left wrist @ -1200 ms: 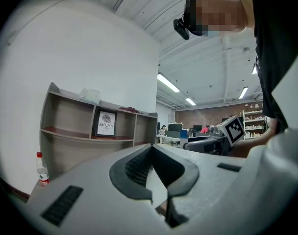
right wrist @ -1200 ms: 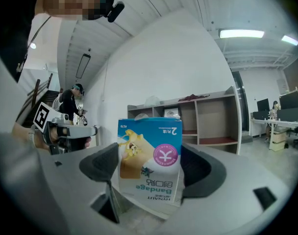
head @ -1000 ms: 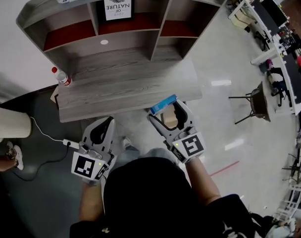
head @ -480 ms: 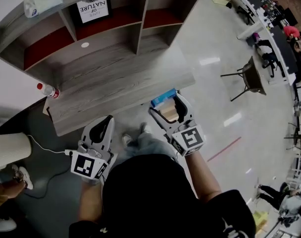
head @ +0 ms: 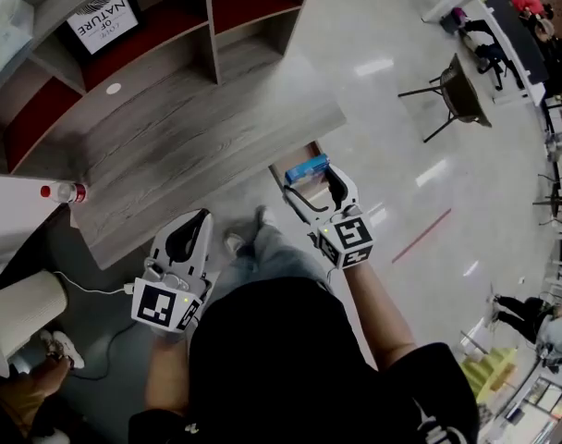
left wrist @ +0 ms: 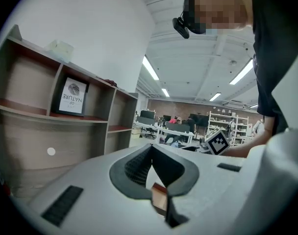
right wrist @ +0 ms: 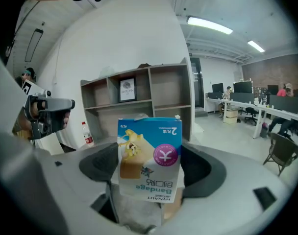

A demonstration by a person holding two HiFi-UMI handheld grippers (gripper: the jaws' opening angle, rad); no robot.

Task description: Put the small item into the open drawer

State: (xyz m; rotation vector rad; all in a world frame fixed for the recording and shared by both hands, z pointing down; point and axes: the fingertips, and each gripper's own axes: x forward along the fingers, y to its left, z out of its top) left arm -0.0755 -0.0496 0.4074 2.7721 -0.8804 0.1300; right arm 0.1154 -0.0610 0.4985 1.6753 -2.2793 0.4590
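The small item is a blue bandage box (head: 307, 167) (right wrist: 150, 158), and my right gripper (head: 316, 185) (right wrist: 149, 180) is shut on it, with the box standing up between the jaws. In the head view the box hangs just in front of the open drawer (head: 293, 159), a tan opening under the right front edge of the grey wooden desk (head: 189, 146). My left gripper (head: 190, 237) (left wrist: 151, 168) is held low at the left, in front of the desk, with its fingers together and nothing in them.
The desk carries a shelf unit with a framed sign (head: 101, 17) (left wrist: 71, 96). A red-capped bottle (head: 59, 192) (right wrist: 85, 132) stands at its left end. A chair (head: 457, 86) stands on the shiny floor to the right. A cable (head: 105, 289) and a person's pale trouser leg (head: 22, 313) are at the left.
The head view has swung, so the desk now sits further up and left. The right gripper still holds the box, and the drawer opening now shows beside it. The left gripper has barely moved.
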